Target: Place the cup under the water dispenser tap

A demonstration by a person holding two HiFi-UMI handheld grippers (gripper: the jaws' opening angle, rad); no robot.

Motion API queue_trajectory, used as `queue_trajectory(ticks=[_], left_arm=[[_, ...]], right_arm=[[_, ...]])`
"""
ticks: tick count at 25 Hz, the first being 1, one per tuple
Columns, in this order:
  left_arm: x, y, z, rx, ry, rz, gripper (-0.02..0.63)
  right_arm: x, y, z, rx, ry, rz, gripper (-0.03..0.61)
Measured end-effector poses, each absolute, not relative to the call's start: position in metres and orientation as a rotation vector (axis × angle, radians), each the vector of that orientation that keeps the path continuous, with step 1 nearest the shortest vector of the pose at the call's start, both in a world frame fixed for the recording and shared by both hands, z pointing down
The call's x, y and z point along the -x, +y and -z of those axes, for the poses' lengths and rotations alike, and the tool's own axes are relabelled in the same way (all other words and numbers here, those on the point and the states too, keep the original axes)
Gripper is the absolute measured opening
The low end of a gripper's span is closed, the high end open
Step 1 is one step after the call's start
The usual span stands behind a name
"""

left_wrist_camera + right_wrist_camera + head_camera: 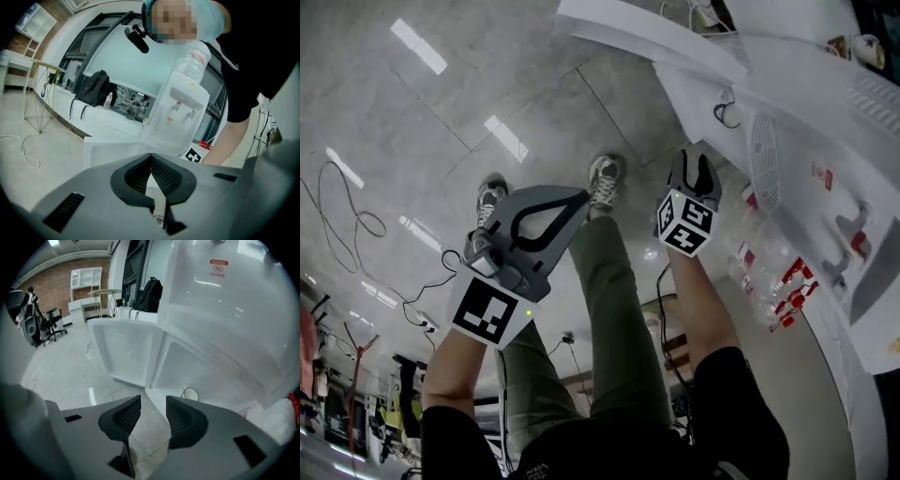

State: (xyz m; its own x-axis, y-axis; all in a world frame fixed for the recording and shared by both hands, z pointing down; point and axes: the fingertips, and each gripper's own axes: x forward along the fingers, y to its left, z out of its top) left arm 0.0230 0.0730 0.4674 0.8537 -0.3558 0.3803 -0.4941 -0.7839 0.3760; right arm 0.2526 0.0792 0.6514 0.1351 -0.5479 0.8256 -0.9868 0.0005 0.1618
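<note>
The white water dispenser stands upright, a bottle on top, two taps on its front.

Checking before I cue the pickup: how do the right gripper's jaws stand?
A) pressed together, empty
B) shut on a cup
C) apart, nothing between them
C: the right gripper view shows the right gripper with jaws apart and only floor visible between them.

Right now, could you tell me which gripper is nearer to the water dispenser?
Right. The right gripper hangs close beside the water dispenser, jaws apart; the left gripper is farther off, on the other side of the person's leg, jaws together.
</note>
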Motion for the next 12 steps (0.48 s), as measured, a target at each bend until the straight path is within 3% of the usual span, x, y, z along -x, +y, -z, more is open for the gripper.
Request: queue_trajectory(ticks=[12], left_arm=[[-0.034, 0.058, -0.530, -2.479, -0.663, -0.363, 0.020]], right_arm=[[-0.341, 0.072, -0.764, -1.570, -1.172, -0.649, 0.150]])
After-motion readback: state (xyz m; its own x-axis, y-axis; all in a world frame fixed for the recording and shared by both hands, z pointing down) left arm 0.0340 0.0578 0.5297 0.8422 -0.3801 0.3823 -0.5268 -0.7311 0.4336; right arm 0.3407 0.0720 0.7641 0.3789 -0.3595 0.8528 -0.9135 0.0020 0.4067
